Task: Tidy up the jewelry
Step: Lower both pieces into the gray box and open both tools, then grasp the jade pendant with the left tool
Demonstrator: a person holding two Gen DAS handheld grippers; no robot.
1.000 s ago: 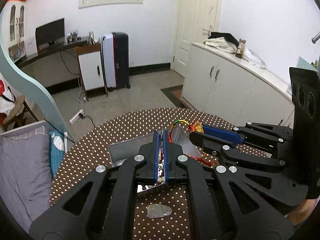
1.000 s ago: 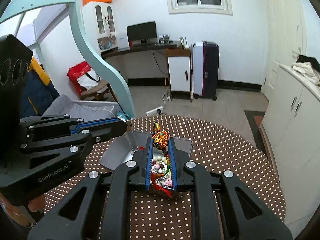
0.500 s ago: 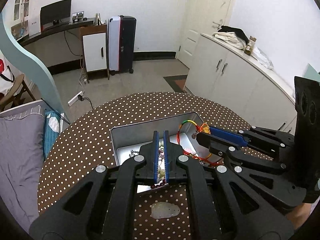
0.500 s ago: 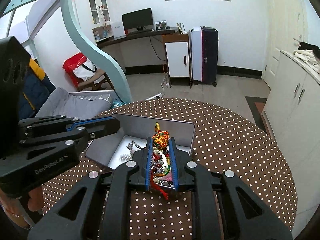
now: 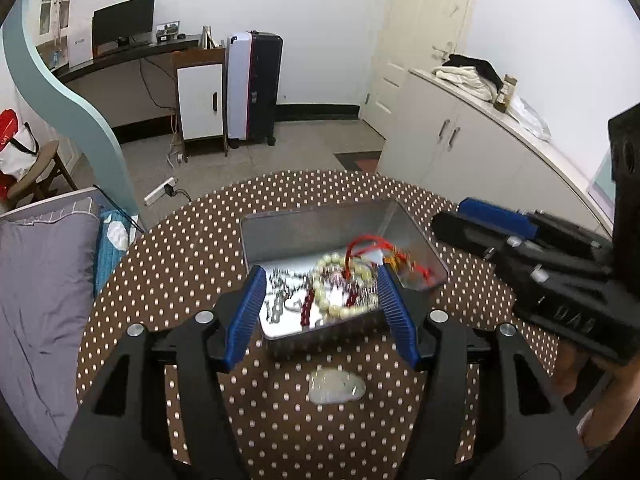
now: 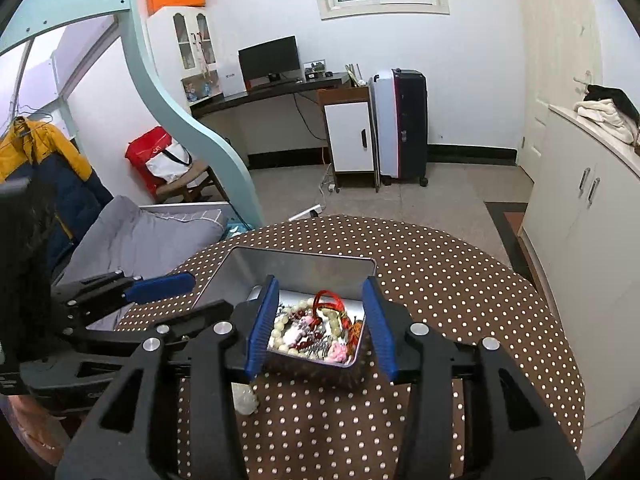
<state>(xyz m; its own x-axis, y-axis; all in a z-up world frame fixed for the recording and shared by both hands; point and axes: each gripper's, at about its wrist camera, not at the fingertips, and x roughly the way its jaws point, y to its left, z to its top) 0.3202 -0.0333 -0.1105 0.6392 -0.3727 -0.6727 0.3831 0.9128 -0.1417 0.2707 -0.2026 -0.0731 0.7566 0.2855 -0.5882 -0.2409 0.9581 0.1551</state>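
Round table [image 5: 168, 264] under brown cloth with white dots; open metal tin [image 5: 320, 226] set near its middle, long side running left to right in the left wrist view

Inside the tin: pale bead bracelet [image 5: 340, 284] lying on the floor of the box, red cord [image 5: 360, 246] looped above it, dark red beads [image 5: 307, 305] to the left of the pale ring, silver chain pieces [image 5: 278, 292] further left. Same heap in the right wrist view: pale beads [image 6: 285, 330], red cord [image 6: 329, 300], pink pieces [image 6: 337, 353] at the near rim. Exact count of items not readable, left view blurred by motion

Left gripper [image 5: 322, 314]: blue pads spread and widening, nothing pressed between them, tin's near wall and the jewelry visible through the gap. Seen from the right wrist view at far left, beside the tin's left end [image 6: 160, 286]

Right gripper [image 6: 320, 322]: pads apart and widening, nothing clamped, jewelry lying loose in the tin beyond them. In the left wrist view, at the tin's right end, clear of it [image 5: 472, 220]

Whitish translucent piece [image 5: 336, 386] on the cloth outside the tin, just in front of its near wall, between the left gripper's arms. Kind of object not determinable
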